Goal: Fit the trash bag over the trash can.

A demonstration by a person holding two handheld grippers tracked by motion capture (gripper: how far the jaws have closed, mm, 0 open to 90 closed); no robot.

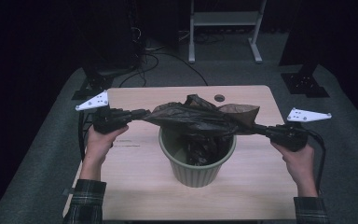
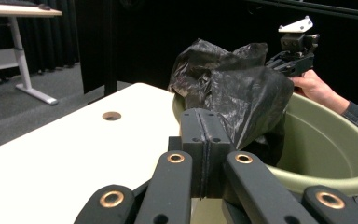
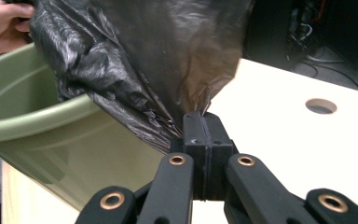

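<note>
A black plastic bag (image 1: pixel 196 116) is stretched level above a green ribbed bin (image 1: pixel 196 170) at the middle of the wooden table (image 1: pixel 135 186). Part of the bag hangs down inside the bin. My left gripper (image 1: pixel 142 113) is shut on the bag's left edge, my right gripper (image 1: pixel 257 127) on its right edge. In the left gripper view the jaws (image 2: pixel 206 116) meet on the bag (image 2: pixel 247 88), just before the bin's rim (image 2: pixel 326 140). In the right gripper view the shut gripper (image 3: pixel 204 119) pinches a corner of the bag (image 3: pixel 144 56) beside the bin (image 3: pixel 37 121).
A round cable hole (image 1: pixel 219 98) lies in the table's far side. Behind the table stand a white desk frame (image 1: pixel 223 28), loose cables (image 1: pixel 144 60) and black stands (image 1: pixel 305 81) on grey carpet. Bare table top surrounds the bin.
</note>
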